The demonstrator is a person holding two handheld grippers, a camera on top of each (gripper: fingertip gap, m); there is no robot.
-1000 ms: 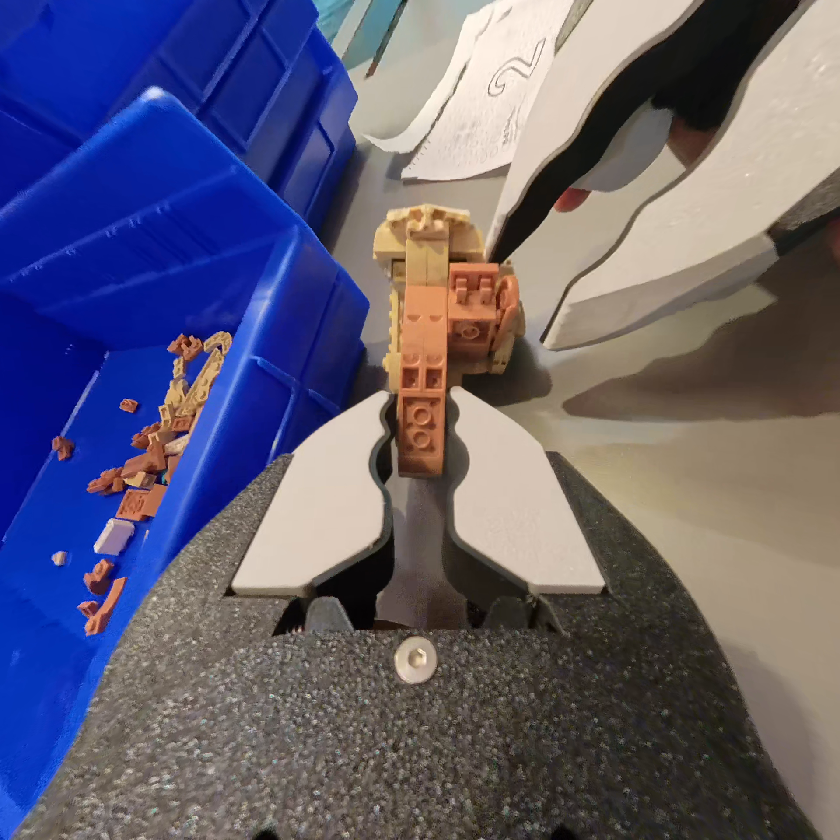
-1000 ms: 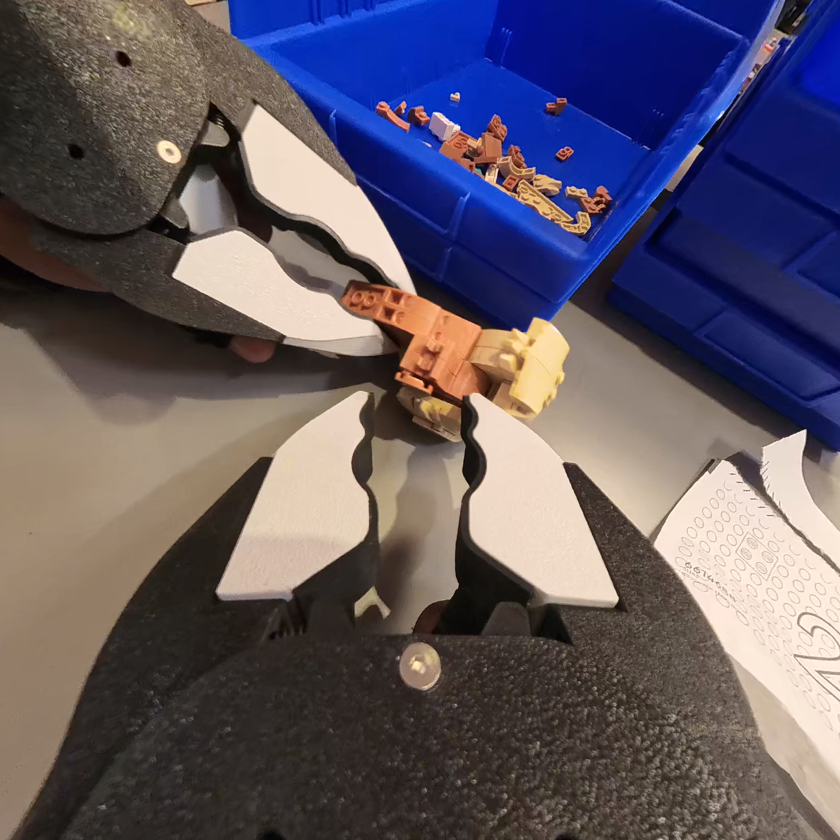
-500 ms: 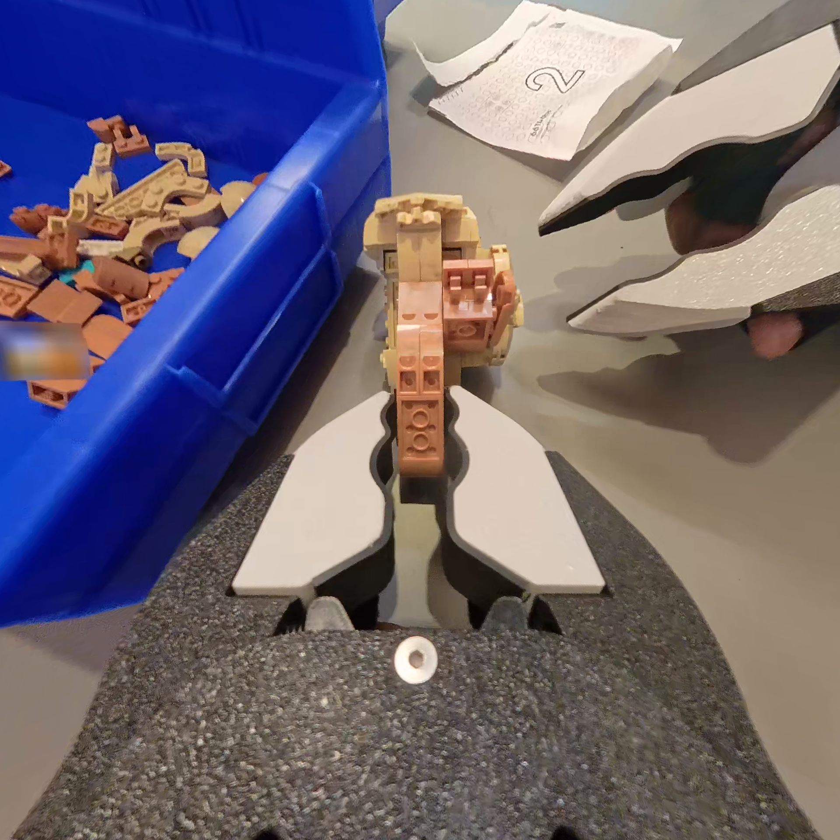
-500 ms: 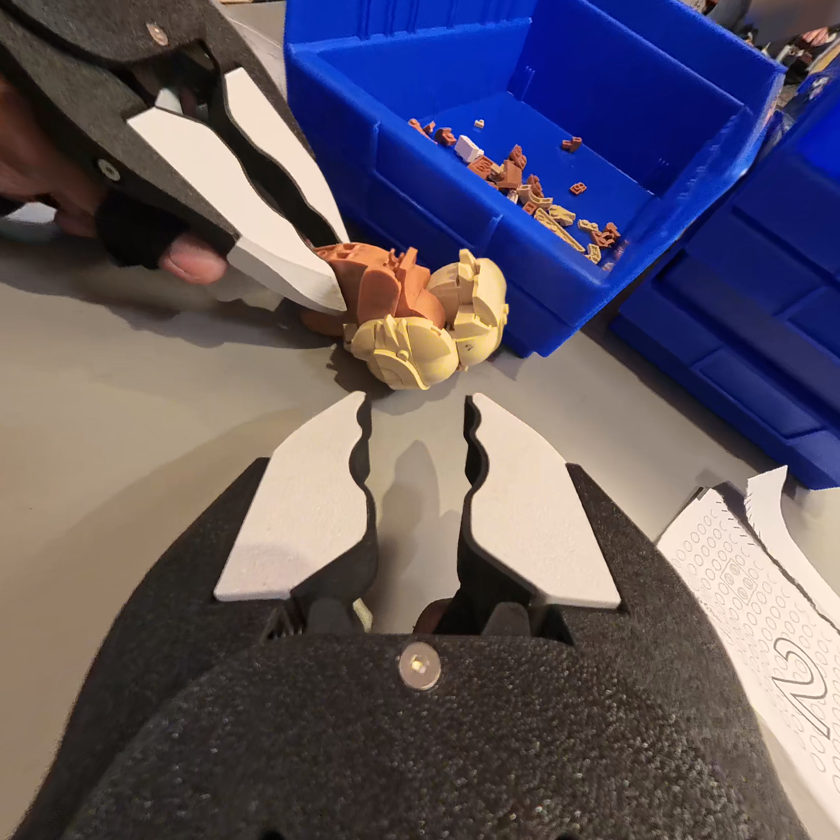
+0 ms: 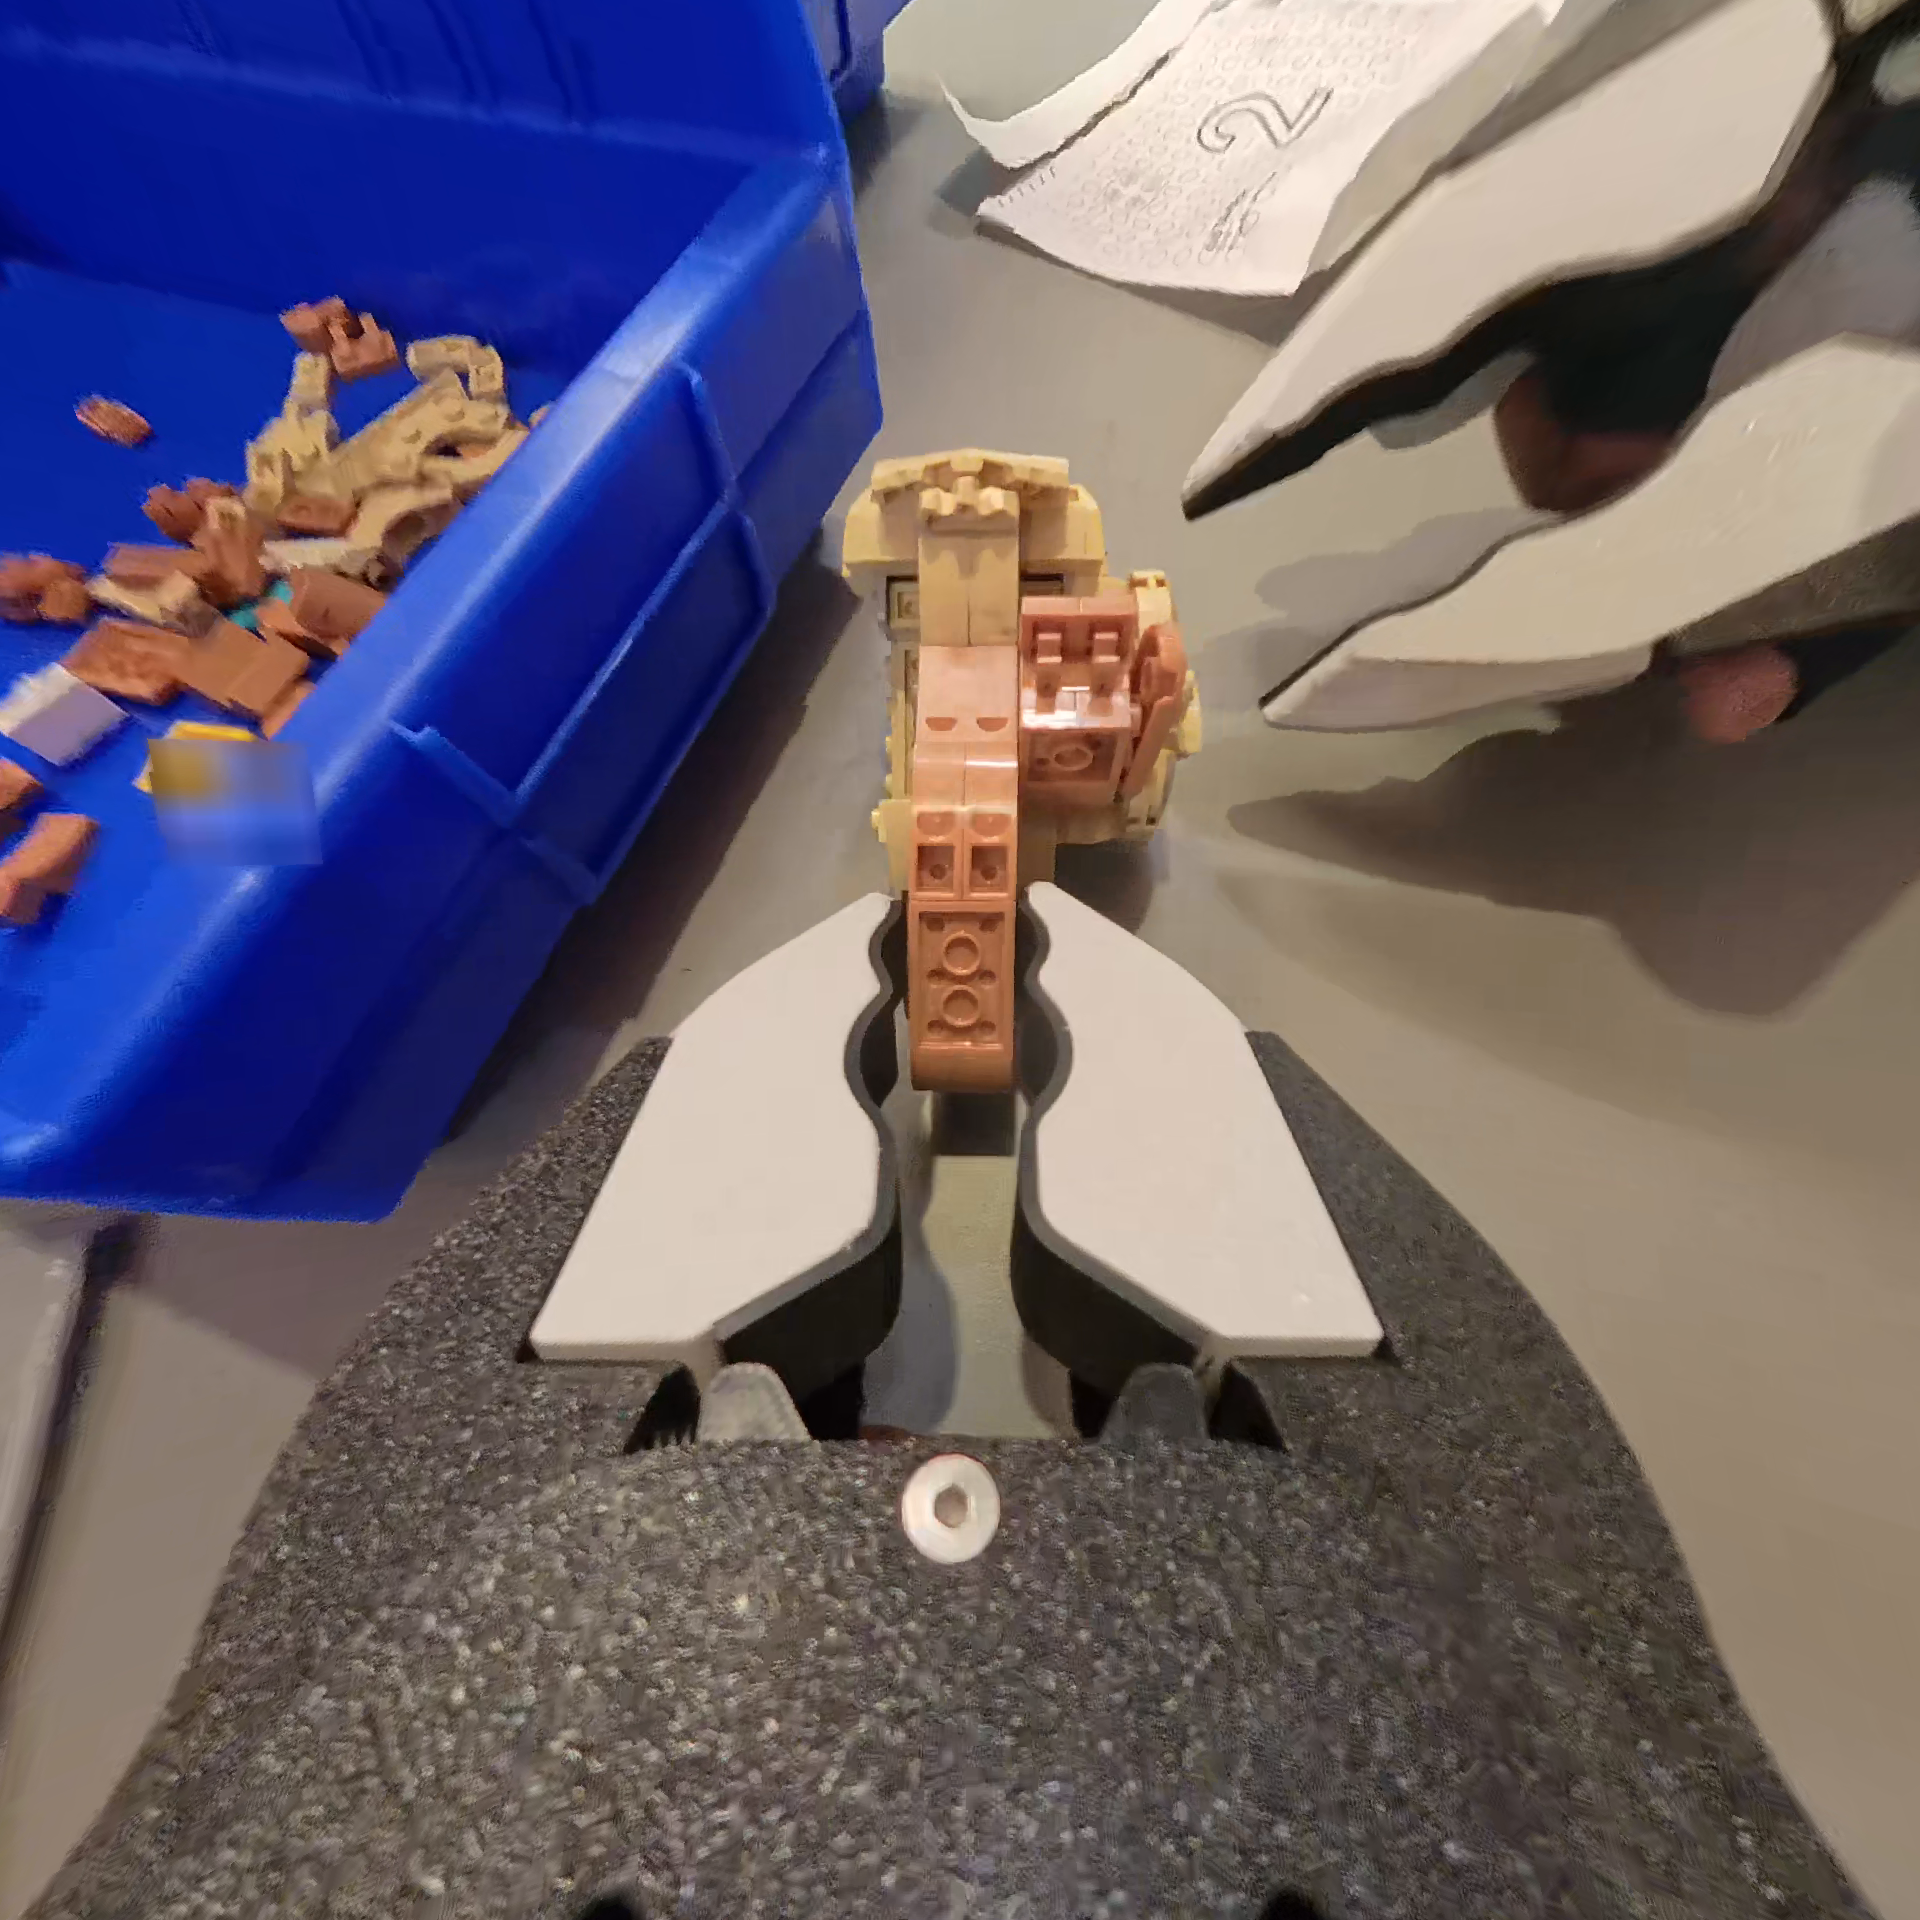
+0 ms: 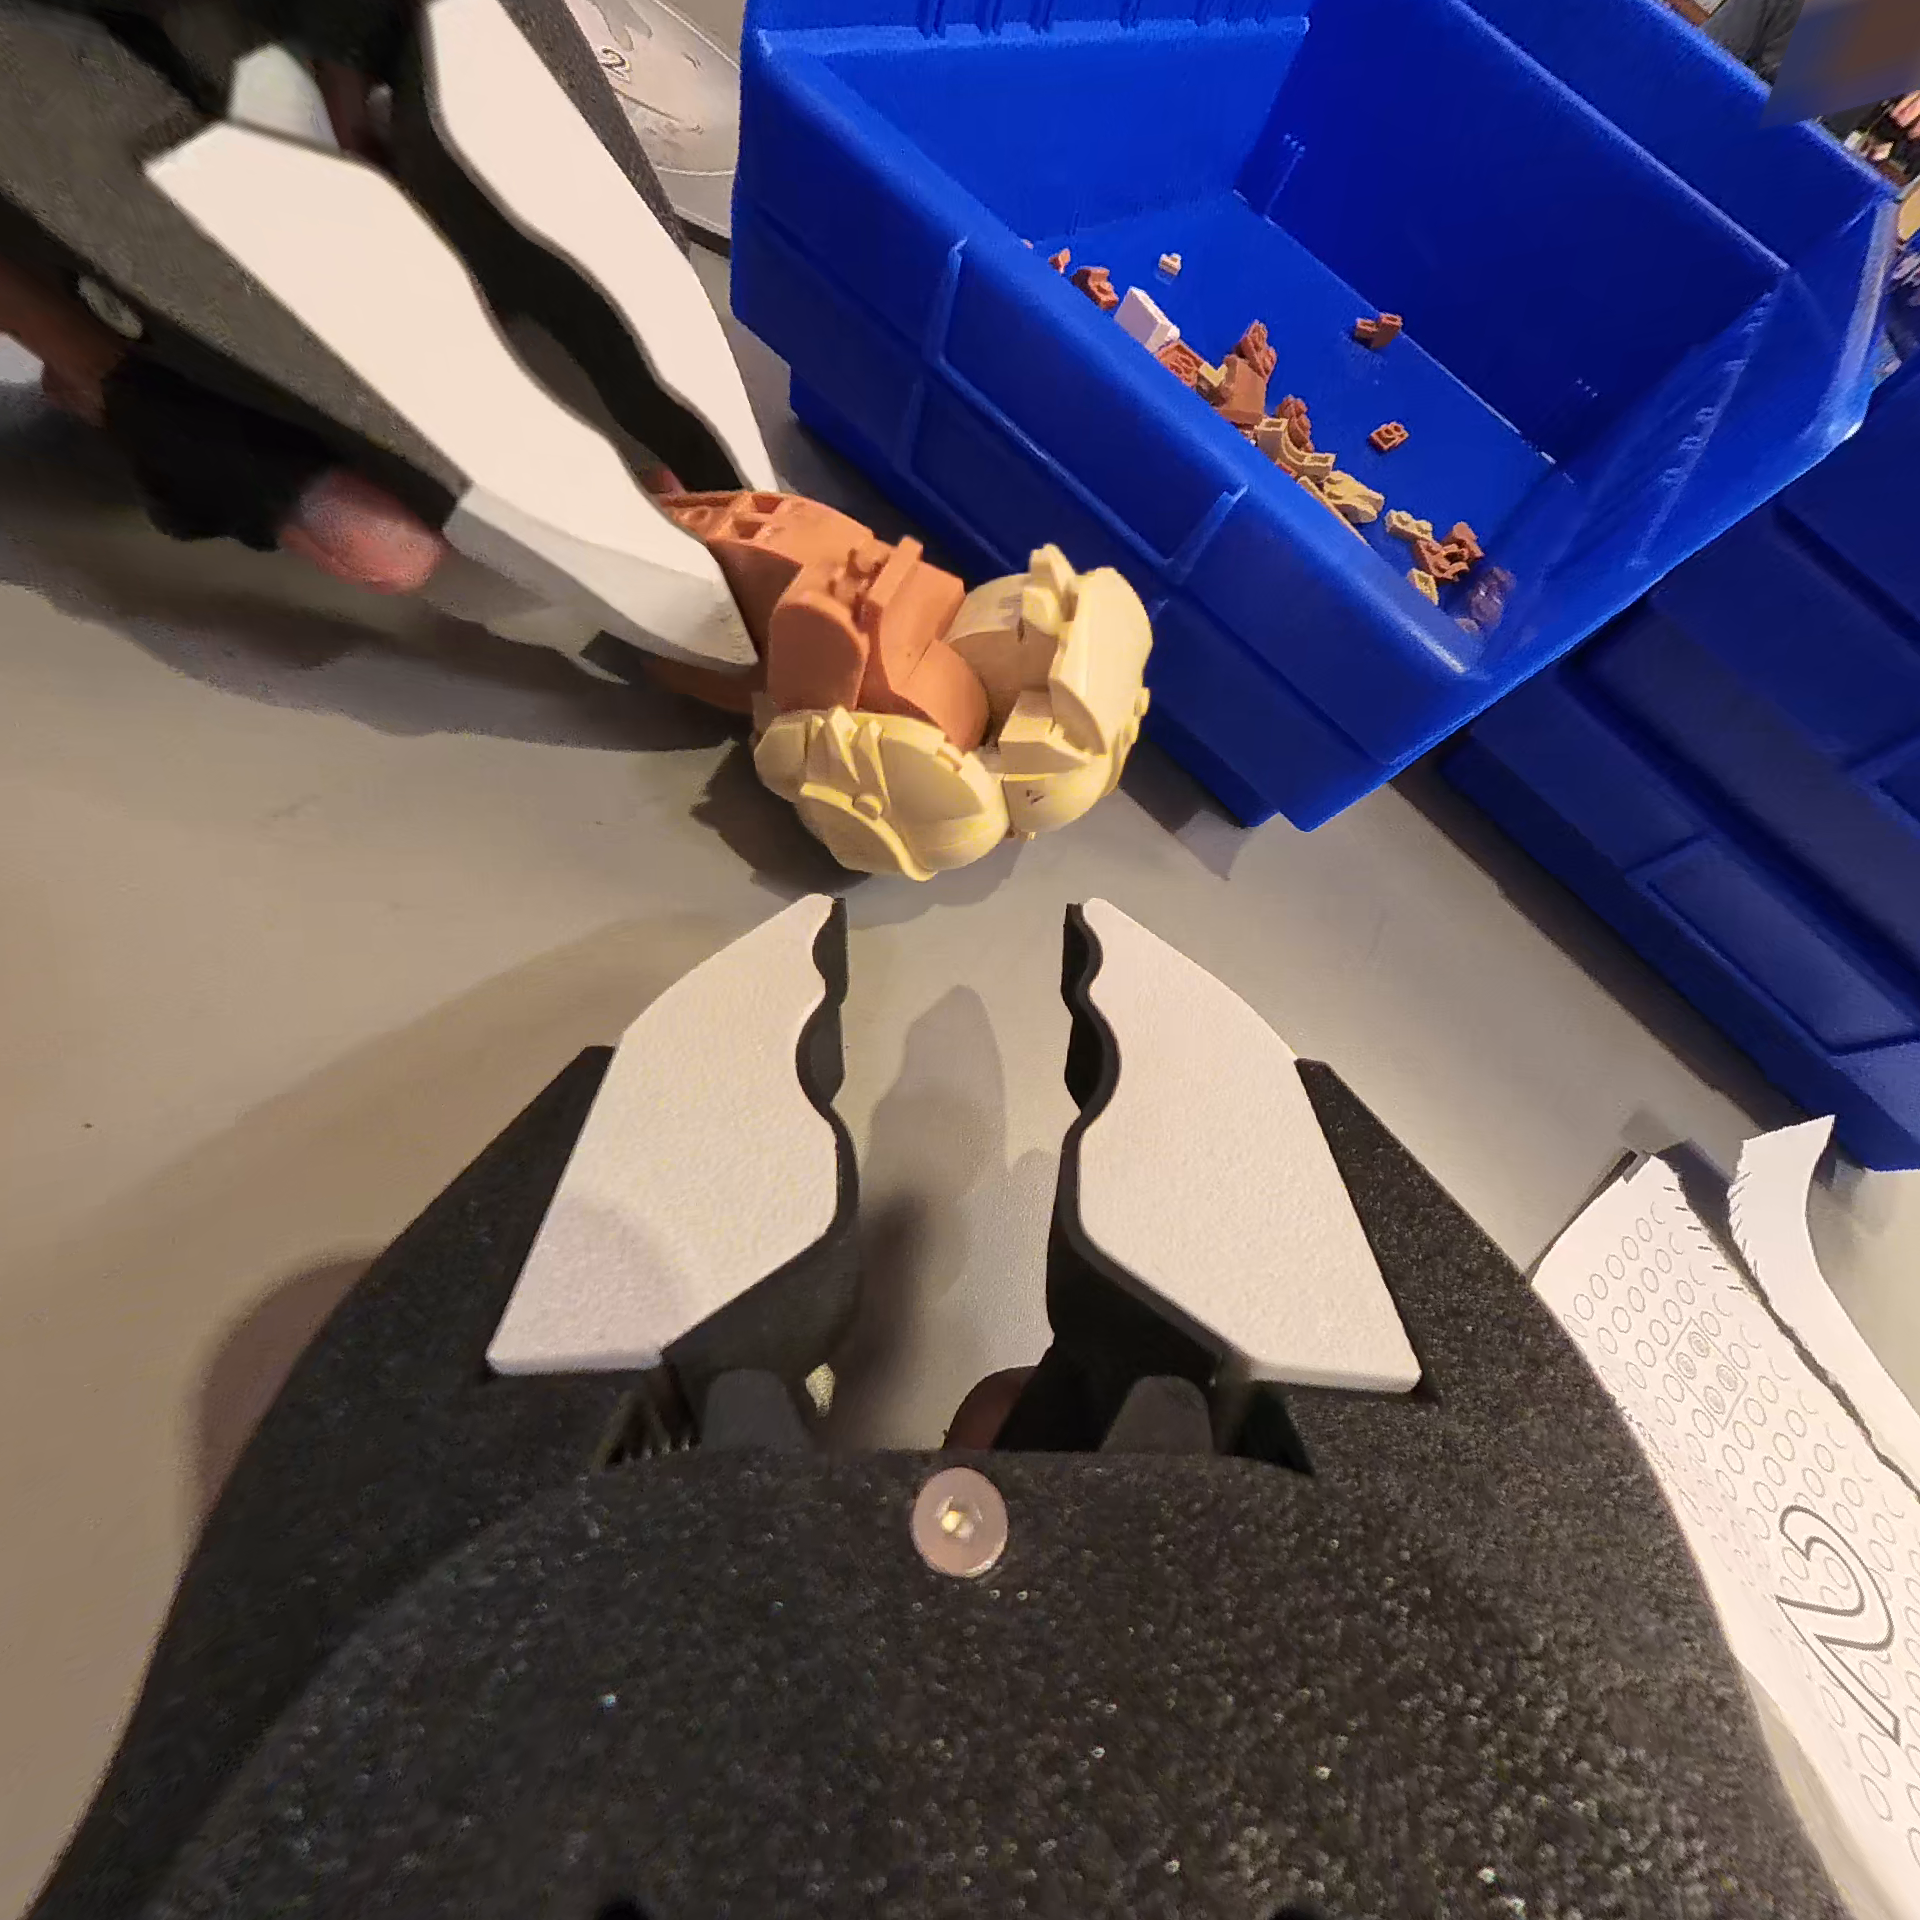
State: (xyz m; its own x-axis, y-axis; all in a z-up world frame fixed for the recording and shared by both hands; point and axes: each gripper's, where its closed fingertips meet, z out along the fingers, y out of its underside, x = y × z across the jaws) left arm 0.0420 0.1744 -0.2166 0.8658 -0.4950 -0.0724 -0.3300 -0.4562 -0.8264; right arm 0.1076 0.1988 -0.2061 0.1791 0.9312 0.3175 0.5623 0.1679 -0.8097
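Brick-built model (image 5: 997, 665) of tan and terracotta studded plastic sits on my grey tabletop (image 5: 1558, 1143), just beside the front wall of a blue plastic bin (image 5: 582, 665). My left claw (image 5: 961, 997) is clamped on its narrow terracotta arm, both pale grey fingers (image 5: 790, 1081) pressing the flanks of that stud-pocked strip. The model's long axis runs straight away from the left claw: the thin terracotta end points back into the fingers, and the rounded tan bulk lies at the far end.

From the right wrist view the tan end (image 6: 935, 769) reads as smooth, curved cream shells, bulging toward my right claw (image 6: 951, 920), which stands open, with bare tabletop between its wavy-edged fingers, near the model but apart from it. Both claw bodies are coarse black foam-like material.

Loose tan and terracotta bricks (image 6: 1299, 436) lie scattered on the bin's floor. A printed paper sheet (image 6: 1766, 1455), with torn edges, lies at the tabletop's right side.
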